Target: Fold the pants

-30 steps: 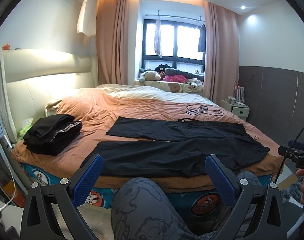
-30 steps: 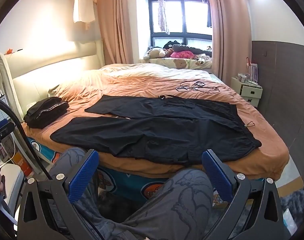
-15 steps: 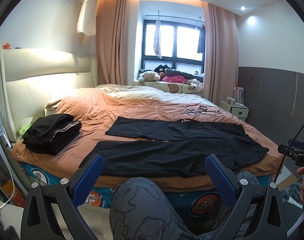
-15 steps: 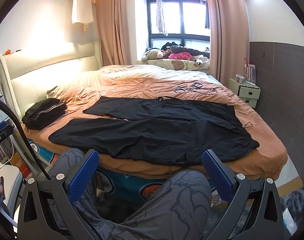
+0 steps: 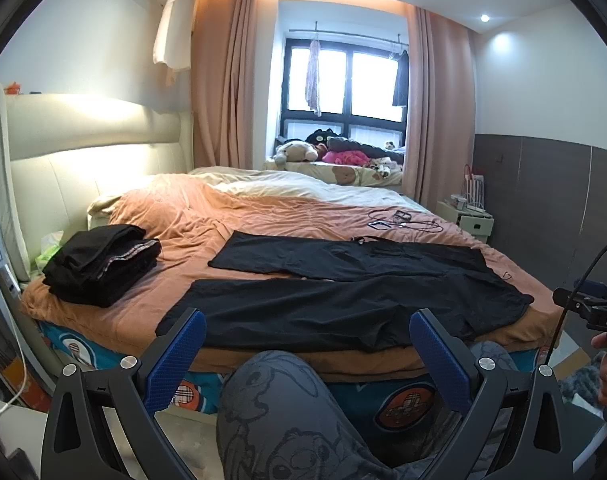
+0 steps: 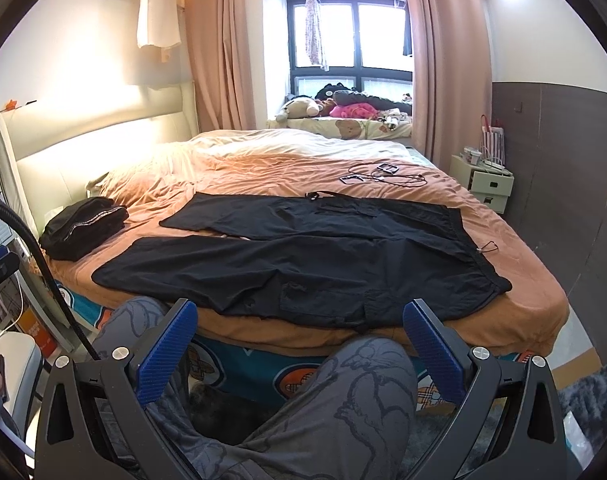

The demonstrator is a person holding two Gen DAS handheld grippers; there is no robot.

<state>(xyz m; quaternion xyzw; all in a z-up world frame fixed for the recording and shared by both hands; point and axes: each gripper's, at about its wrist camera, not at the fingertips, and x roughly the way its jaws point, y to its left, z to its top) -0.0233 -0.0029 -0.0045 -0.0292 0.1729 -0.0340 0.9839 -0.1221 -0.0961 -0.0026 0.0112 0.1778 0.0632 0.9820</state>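
left gripper (image 5: 307, 354): blue-padded fingers spread wide, nothing between them, held low over a knee in grey cartoon-print pyjama trousers (image 5: 279, 408), short of the bed edge.
right gripper (image 6: 299, 344): likewise spread wide and empty, held low above the other grey pyjama knee (image 6: 367, 376), also short of the bed.
black cargo pants (image 6: 303, 268): straight ahead of both grippers, laid flat and unfolded across the orange bedspread (image 6: 243, 168); near leg just beyond the fingertips along the bed edge, far leg lying beyond it, legs parted toward the left; waistband with drawstring off to the right; flap pockets visible on both legs.
folded black garments (image 5: 99, 264): stacked ahead and well to the left of the left gripper, near the cream headboard (image 5: 83, 152); apart from the pants.
phone and tangled cable (image 6: 383, 174): farther ahead, past the far leg, right of centre; clear of the cloth.
white nightstand (image 6: 485, 180): far right, beside the bed.
step in hand, as judged: approach only; no fold made, no cloth gripped.
next move, as judged: reach forward onto the near leg, one gripper toward the hem at left and one toward the waistband at right, pinch the edge, then lift and carry it over onto the far leg with edges matched. thin limp fabric likely to sag between the two holds.
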